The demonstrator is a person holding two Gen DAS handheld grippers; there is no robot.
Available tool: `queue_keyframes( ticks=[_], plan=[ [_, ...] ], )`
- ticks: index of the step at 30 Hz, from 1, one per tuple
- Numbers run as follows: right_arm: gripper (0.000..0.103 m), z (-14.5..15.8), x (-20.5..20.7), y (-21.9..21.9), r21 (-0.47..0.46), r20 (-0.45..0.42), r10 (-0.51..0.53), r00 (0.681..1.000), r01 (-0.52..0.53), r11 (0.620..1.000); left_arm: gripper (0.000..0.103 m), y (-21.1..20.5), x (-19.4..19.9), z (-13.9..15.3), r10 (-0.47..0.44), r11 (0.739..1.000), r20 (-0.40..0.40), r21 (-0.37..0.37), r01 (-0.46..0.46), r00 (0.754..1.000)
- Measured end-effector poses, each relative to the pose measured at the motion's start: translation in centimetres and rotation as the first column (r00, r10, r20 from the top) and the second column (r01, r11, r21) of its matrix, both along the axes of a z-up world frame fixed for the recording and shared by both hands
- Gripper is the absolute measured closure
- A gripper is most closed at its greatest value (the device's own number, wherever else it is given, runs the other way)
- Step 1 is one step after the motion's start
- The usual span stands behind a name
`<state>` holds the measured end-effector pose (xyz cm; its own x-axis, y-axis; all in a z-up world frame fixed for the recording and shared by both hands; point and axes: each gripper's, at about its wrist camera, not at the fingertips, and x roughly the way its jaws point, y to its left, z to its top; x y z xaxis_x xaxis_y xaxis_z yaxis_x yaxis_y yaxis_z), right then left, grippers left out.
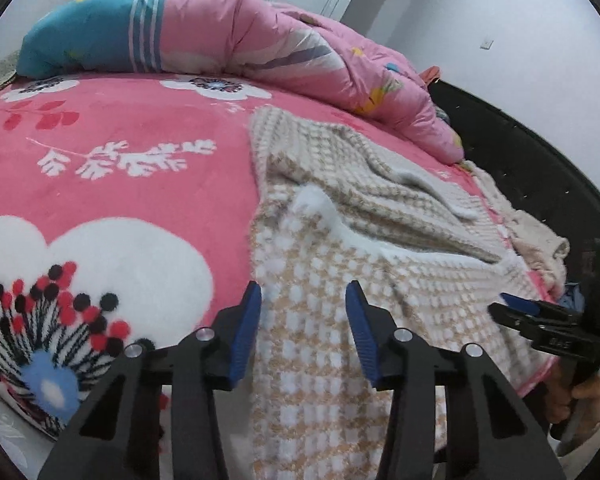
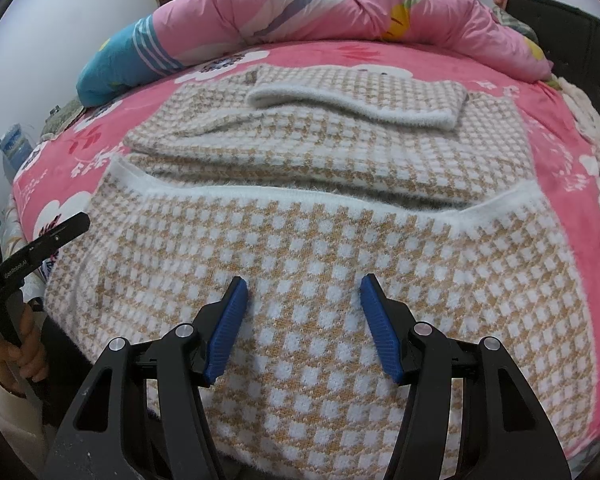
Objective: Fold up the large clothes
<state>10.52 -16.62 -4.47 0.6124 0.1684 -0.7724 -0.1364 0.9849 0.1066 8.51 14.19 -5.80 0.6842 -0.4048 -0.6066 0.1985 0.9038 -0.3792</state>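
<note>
Spreading under everything: a bed (image 1: 112, 168) in a pink flowered blanket, with a pink and blue quilt (image 1: 228, 28) bunching along its far side. Lying across the near half of that bed, reaching over the front edge: the task's garment, a tan-and-white checked sweater (image 2: 332, 280), a large knit. Showing partway done, judging by how it lies: white-trimmed hem (image 2: 300, 194) folding up across the middle, a sleeve with its white cuff (image 2: 352, 106) resting across the far part of the body. Remaining, most likely: bringing the sides or the other half over, then flattening into a compact stack.

Hovering over the sweater's left edge: the left gripper (image 1: 304, 300), jaws standing apart with checked knit showing between them, pads not visibly pressing, so grasping nothing as far as can be told. Hanging over the middle of the near panel: the right gripper (image 2: 304, 286), jaws likewise parted, released, cloth below but none pinched. Gripping each tool's handle at the frame edges: a hand (image 2: 30, 344), small and partly cut off.
</note>
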Motion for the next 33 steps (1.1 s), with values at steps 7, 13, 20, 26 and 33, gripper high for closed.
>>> queue_keyframes(
  ticks=[7,13,20,26,33],
  plan=[
    [0.048,0.0,0.0,0.0,-0.002,-0.002,-0.001,1.000,0.001,1.000,0.061,0.2,-0.3,0.8,-0.079,0.991,0.031,-0.105,0.081,0.996],
    [0.048,-0.1,0.0,0.0,-0.005,-0.004,0.000,1.000,0.000,1.000,0.061,0.2,2.7,-0.5,-0.078,0.993,-0.062,-0.088,0.073,0.995],
    [0.048,-0.2,0.1,0.1,-0.001,-0.002,0.003,1.000,-0.003,1.000,0.061,-1.3,6.4,-0.4,-0.120,0.989,-0.121,-0.107,0.107,0.985],
    [0.048,-0.1,0.2,0.2,-0.006,-0.012,0.013,1.000,-0.013,1.000,0.061,-2.7,4.8,0.2,-0.139,0.990,-0.125,-0.019,0.138,0.982],
    [0.048,-0.1,0.2,0.2,-0.007,-0.021,0.015,1.000,-0.015,1.000,0.061,-3.4,3.7,-0.6,-0.053,0.993,-0.174,0.093,0.070,0.983]
  ],
)
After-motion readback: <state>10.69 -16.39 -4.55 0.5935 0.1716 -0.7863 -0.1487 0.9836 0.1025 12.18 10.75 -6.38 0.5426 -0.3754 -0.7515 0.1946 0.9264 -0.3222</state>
